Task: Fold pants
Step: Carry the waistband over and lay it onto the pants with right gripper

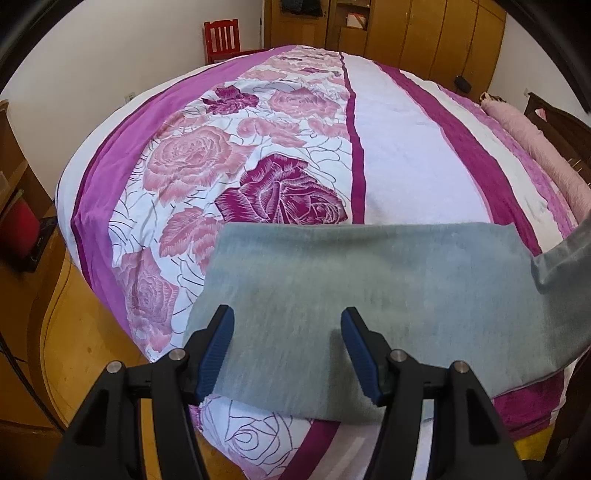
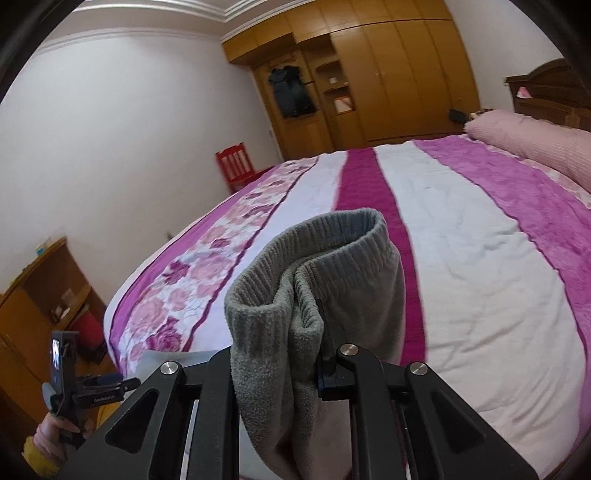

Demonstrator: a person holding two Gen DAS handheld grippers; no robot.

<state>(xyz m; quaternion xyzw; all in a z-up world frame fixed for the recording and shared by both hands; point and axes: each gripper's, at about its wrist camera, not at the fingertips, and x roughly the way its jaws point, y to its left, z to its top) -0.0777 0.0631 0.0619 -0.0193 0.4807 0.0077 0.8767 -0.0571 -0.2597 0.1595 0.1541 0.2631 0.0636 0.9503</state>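
Grey fleece pants lie flat across the near edge of the bed. My left gripper hovers just above them, open, its blue pads apart with nothing pinched. At the right edge of the left wrist view, part of the pants is lifted off the bed. In the right wrist view my right gripper is shut on the ribbed cuffs of the pants, which bunch up over the fingers and hide most of them. The left gripper shows at lower left, held by a hand.
The bed has a purple, white and rose-print cover. A pink rolled blanket lies along its right side. Behind stand a red chair and a wooden wardrobe. Wooden floor and a shelf are at the left.
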